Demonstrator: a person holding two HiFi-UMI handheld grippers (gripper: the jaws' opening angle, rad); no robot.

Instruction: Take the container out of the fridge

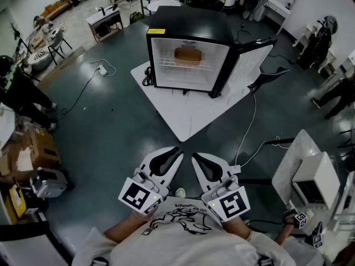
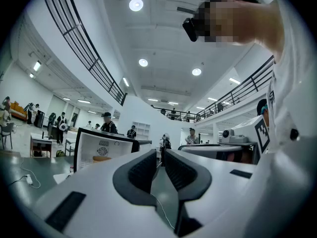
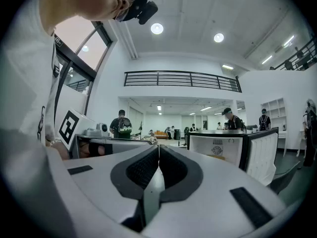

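Near, by the person's chest: L gripper (image 1: 175, 150) jaws a slit apart w/ nothing btwn, R gripper (image 1: 195, 156) jaws pressed together, empty; both held level, side by side, tips aimed far. Straight ahead & well apart, the container (image 1: 188, 55) sits on the wire shelf (image 1: 166, 66) in the open fridge (image 1: 188, 21), long axis left-right. Neither hand looks clearly nearer; prob. needs a walk-up first.

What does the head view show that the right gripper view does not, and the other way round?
Only the head view: the left gripper, the white board under the mini fridge, and a cable on the floor. Only the right gripper view: the balcony railing and round ceiling lights. Both: the mini fridge with its door open, the tan container inside, and the right gripper, jaws together.
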